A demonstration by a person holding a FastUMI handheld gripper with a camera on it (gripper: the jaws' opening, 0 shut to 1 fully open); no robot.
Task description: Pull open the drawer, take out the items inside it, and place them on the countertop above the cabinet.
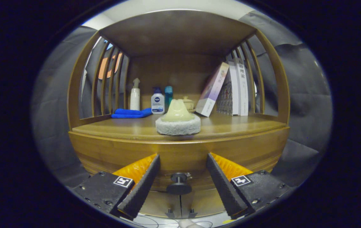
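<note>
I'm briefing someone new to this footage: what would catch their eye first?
The pale cone-topped scrubbing pad sits alone near the countertop's front edge, beyond the fingers. Below, the drawer's dark knob stands between the open gripper's fingers, ungrasped. At the back, leaning books and bottles flank it.

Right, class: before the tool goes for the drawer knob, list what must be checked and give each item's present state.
1. Tool open wide enough for the knob: ok.
2. Dark round drawer knob centred between the fingers: ok.
3. Fingers already pressing on the knob: not ok, gaps on both sides.
4. Wooden drawer front shut, ready to pull: ok.
5. Free space on the wooden countertop beside the round grey-and-cream scrubbing pad: ok.
6. Items inside the drawer: cannot tell.
</note>
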